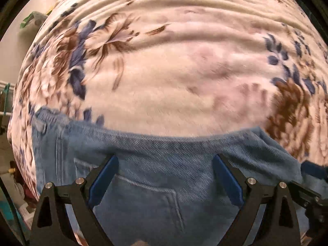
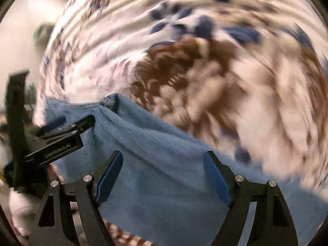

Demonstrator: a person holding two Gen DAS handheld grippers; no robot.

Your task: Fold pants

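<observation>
Blue denim pants [image 1: 155, 164] lie on a floral fleece blanket [image 1: 164, 71], their edge running across the lower part of the left wrist view, with a pocket seam below. My left gripper [image 1: 166, 160] is open, its blue-padded fingers [image 1: 102, 178] spread just above the denim. In the right wrist view, which is blurred, the pants [image 2: 160, 149] slope down to the right over the blanket [image 2: 205, 71]. My right gripper [image 2: 164, 155] is open over the denim. The left gripper also shows at the left of the right wrist view [image 2: 61, 137].
The blanket covers a bed that fills most of both views. A pale wall [image 1: 30, 30] and a green object [image 1: 30, 18] stand at the far left beyond the bed edge. Clutter lies at the lower left by the bed [image 1: 18, 184].
</observation>
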